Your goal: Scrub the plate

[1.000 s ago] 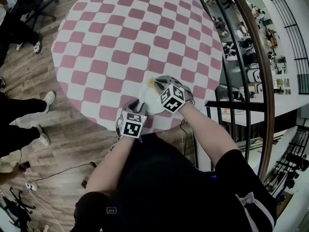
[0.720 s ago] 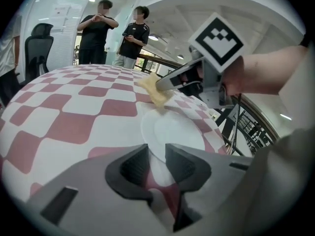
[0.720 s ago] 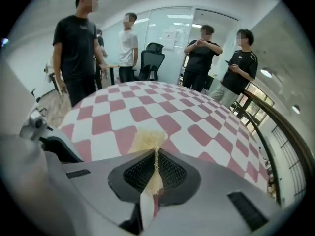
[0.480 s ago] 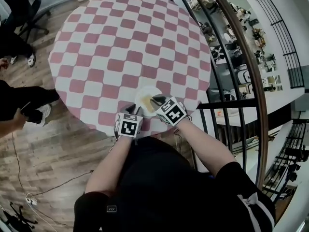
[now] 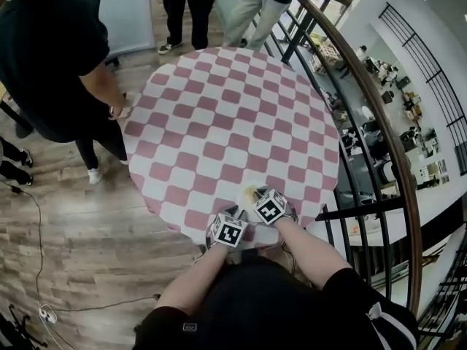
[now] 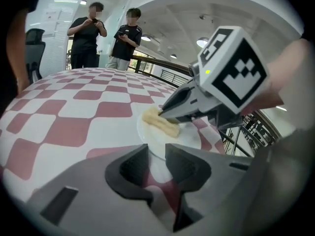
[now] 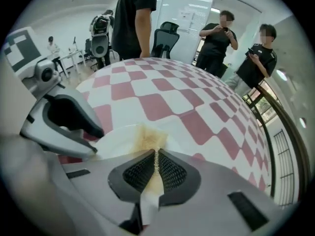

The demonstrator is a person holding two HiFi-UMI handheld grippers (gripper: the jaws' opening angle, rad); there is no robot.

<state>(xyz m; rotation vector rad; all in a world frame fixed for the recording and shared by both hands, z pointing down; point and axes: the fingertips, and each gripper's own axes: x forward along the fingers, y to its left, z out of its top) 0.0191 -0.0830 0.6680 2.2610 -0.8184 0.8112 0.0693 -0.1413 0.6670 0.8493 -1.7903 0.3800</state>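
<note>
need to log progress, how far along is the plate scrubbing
Done: the left tool is clamped on the near rim of the white plate, steadying it on the checkered table. In hand: the right tool pinches a yellow cloth that lies on the plate, so scrubbing looks under way. Left: finishing the scrub. I can't tell how clean the plate is.

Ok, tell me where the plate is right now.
The plate sits low centre in the head view, at the near edge of the checkered table; the left tongs clamp its rim, the right tongs hold a yellow cloth on it.
</note>
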